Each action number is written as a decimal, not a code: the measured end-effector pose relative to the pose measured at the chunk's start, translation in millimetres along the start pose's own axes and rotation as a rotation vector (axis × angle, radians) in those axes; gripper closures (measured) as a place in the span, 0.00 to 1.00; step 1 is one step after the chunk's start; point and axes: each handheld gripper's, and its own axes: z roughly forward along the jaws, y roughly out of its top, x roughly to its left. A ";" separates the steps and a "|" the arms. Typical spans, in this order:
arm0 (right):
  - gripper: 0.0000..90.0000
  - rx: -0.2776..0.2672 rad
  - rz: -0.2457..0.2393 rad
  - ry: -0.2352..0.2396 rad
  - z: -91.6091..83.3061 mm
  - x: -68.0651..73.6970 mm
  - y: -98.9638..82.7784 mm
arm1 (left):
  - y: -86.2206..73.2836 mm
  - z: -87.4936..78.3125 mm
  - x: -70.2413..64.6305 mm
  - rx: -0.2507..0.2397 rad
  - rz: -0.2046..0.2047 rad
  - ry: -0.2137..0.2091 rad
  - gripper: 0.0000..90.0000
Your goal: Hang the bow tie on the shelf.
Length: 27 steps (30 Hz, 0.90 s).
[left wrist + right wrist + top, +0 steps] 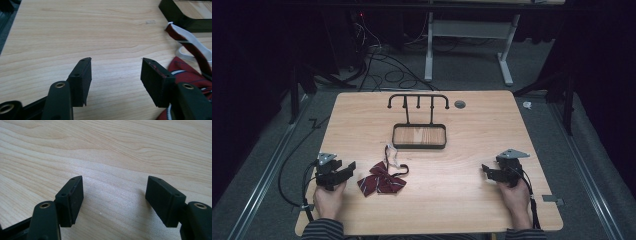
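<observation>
Bow tie [381, 180]: flat at the table's [472, 205] 7 o'clock, beside left gripper [348, 170].
Left gripper: released, aimed to grasp it.
Right gripper [486, 171]: released, idle.
Rack [419, 122]: 12 o'clock, likely destination.

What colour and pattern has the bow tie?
Dark red with thin pale stripes; the bow tie shows best in the high view.

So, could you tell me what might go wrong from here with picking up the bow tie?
The bow tie is limp, with a white strap trailing toward the rack's base; the strap might snag there. The open left hand-held gripper sits beside the fabric and could pinch just one layer, so it slips.
</observation>
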 end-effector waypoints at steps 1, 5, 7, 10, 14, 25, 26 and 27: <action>0.36 0.000 0.000 0.000 0.0 0.0 0.0 | 0.8 -0.6 -2.2 -0.005 0.007 -0.002 0.47; 0.36 0.000 0.000 0.000 0.0 0.0 0.0 | 6.0 -3.5 -10.7 -0.021 0.032 -0.021 0.47; 0.36 0.000 0.000 0.000 0.0 0.0 0.0 | 9.3 -4.2 -14.9 -0.014 0.049 -0.030 0.48; 0.36 0.000 0.000 0.000 0.0 0.0 0.0 | 12.6 -4.5 -19.0 -0.007 0.069 -0.042 0.48; 0.36 0.000 0.000 0.000 0.0 0.0 0.0 | 18.8 -3.9 -26.1 -0.003 0.080 -0.090 0.48; 0.36 0.000 0.000 0.000 0.0 0.0 0.0 | 27.3 0.4 -38.1 0.010 0.093 -0.128 0.49; 0.36 0.000 0.000 0.000 0.0 0.0 0.0 | 28.2 0.7 -39.0 0.016 0.099 -0.132 0.50; 0.36 0.000 0.000 0.000 0.0 0.0 0.0 | 29.2 1.6 -40.3 0.020 0.105 -0.135 0.50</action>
